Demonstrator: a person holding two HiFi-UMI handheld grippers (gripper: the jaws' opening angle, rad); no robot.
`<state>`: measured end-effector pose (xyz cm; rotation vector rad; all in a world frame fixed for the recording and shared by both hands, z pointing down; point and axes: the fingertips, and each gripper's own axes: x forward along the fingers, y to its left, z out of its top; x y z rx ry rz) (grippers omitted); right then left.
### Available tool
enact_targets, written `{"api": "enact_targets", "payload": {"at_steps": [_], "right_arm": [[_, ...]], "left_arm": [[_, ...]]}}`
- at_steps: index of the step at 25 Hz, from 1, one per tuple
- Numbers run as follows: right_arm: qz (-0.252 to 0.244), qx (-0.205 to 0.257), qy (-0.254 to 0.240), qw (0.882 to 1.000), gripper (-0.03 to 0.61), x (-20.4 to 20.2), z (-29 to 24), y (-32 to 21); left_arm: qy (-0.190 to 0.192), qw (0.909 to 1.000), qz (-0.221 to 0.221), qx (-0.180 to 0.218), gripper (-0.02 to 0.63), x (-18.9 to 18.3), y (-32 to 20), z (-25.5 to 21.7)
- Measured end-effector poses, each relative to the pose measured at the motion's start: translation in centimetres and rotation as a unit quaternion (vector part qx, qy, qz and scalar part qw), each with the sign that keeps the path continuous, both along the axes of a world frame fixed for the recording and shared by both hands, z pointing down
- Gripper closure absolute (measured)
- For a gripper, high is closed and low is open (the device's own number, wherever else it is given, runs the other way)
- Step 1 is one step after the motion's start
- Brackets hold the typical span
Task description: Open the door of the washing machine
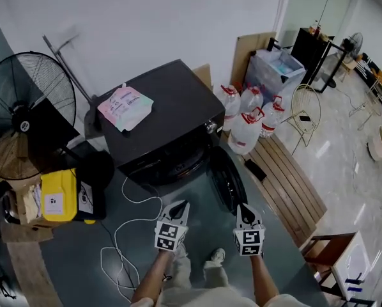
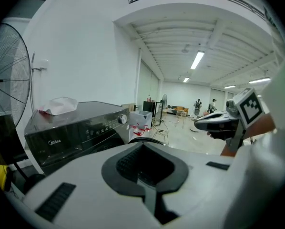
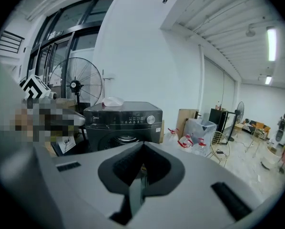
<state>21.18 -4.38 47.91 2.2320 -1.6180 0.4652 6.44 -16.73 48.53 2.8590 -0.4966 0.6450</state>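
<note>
- OK, washing machine [image 1: 159, 110] stands against the wall, ahead of the person. Its door [image 1: 227, 183] reads as already swung out to the right of the front, with the drum mouth [image 3: 126, 138] exposed.
- Left claw [image 1: 180, 207] has its jaws together with nothing between them, and the left gripper view [image 2: 143, 145] confirms this.
- Right claw [image 1: 243, 210] is likewise closed and empty, as its own view [image 3: 142, 145] shows.
- Both claws are held side by side close to the body, tips angled toward the machine and well apart from it. My read is a parked posture, clear of the door's swing, since nothing is left to pull.
- A pouch [image 1: 125, 106] lies flat on the lid near the back-left corner. It is off the door's path, so it doesn't matter here.
- Room on the right is tight. The door edge sits near the water jugs [image 1: 245, 133] and the wooden slats [image 1: 287, 181], leaving little margin to swing wider.
- On the left, a fan [image 1: 28, 101] and a yellow canister [image 1: 58, 196] crowd that flank, so side access there is poor.
- On the floor [image 1: 197, 235], a white cable [image 1: 124, 232] loops in front of the machine by the person's feet. I'd call that a trip or snag risk for any step forward.
- The clearest lane is straight in, between the cable and the open door.
</note>
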Motion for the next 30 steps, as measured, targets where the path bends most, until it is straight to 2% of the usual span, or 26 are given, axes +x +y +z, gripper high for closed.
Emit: {"api": "enact_targets", "payload": {"at_steps": [12, 21, 30], "right_arm": [[-0.004, 0.033, 0.019, 0.999, 0.580, -1.1, -7.4, 1.3], [-0.004, 0.031, 0.022, 0.999, 0.580, -2.7, -8.3, 4.5], [0.007, 0.047, 0.028, 0.998, 0.580, -1.9, -9.3, 5.4]], "left_arm": [[0.027, 0.9990, -0.015, 0.032, 0.606, -1.0, 1.3, -7.5], [0.036, 0.9978, -0.024, 0.050, 0.606, -3.3, 2.8, -10.1], [0.039, 0.9970, -0.033, 0.058, 0.606, -3.9, 3.3, -10.8]]}}
